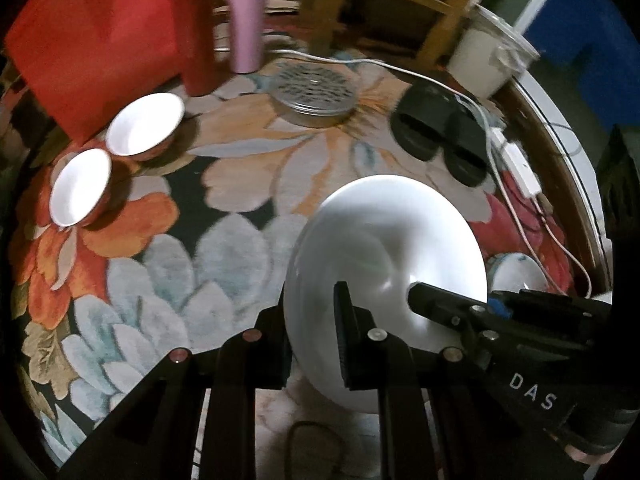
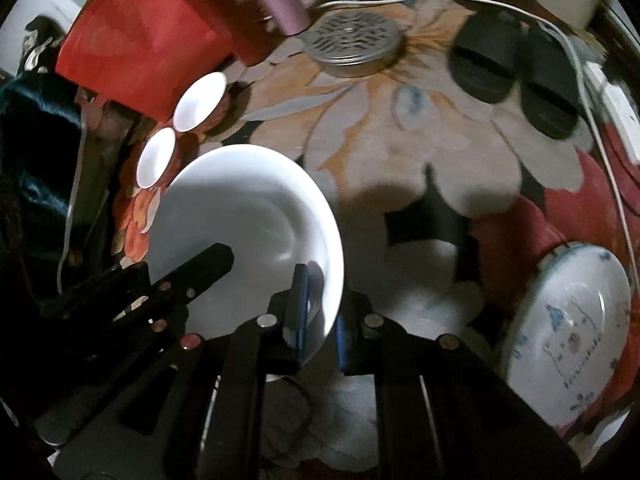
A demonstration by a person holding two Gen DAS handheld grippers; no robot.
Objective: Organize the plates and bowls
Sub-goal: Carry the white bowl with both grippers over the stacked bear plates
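Note:
A large white bowl [image 1: 384,232] hangs tilted above the floral rug [image 1: 224,248], held from two sides. My left gripper [image 1: 312,316] is shut on its near rim, one finger inside and one outside. My right gripper [image 2: 320,308] is shut on the opposite rim of the same bowl [image 2: 240,208]; in the left wrist view it reaches in from the right [image 1: 440,308]. Two small bowls with white insides [image 1: 146,124] [image 1: 80,186] stand side by side on the rug at the left. A patterned plate [image 2: 572,328] lies on the rug at the right.
Behind the small bowls stand a red bag [image 1: 96,40], a red tumbler [image 1: 196,32] and a pink tumbler [image 1: 244,16]. A round metal tin [image 1: 314,94], black slippers [image 1: 440,132], a white cable with charger [image 1: 520,164], a white bucket [image 1: 488,56] and a wooden chair [image 1: 384,4] are further back.

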